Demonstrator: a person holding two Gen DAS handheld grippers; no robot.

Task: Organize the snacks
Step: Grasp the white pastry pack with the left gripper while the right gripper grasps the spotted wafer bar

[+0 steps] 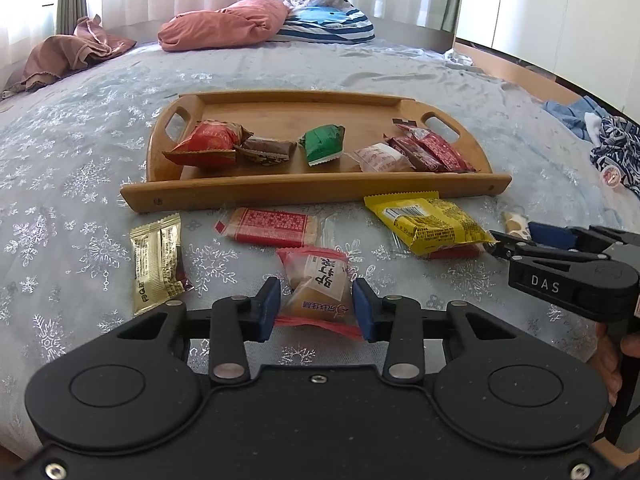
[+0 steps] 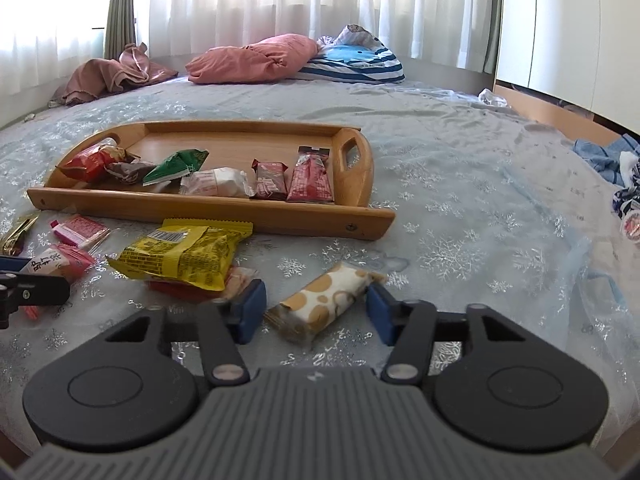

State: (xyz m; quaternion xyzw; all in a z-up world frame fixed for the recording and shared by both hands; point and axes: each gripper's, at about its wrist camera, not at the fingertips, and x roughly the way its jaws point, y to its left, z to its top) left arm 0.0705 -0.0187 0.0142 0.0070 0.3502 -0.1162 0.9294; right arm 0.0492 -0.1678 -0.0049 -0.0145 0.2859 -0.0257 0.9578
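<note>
On the bedspread in front of the wooden tray (image 1: 312,190) lie loose snacks: a gold packet (image 1: 158,260), a red-printed bar (image 1: 268,226) and a yellow bag (image 1: 428,224). My left gripper (image 1: 316,308) is shut on a pink-wrapped pastry (image 1: 320,280), one blue pad against each side. In the right wrist view my right gripper (image 2: 316,310) stands open around a white snack with brown spots (image 2: 324,300), which lies slanted on the bed. Its right pad is at the packet's end and a sliver of space shows at the left pad. The tray (image 2: 200,208) holds several wrapped snacks.
Pink pillows (image 1: 224,24) and a striped blue cushion (image 1: 328,24) lie at the far side of the bed. Crumpled clothes (image 1: 616,148) sit at the right edge. A red packet (image 2: 184,288) lies under the yellow bag (image 2: 184,256). A person's hand (image 1: 612,360) holds the right gripper's handle.
</note>
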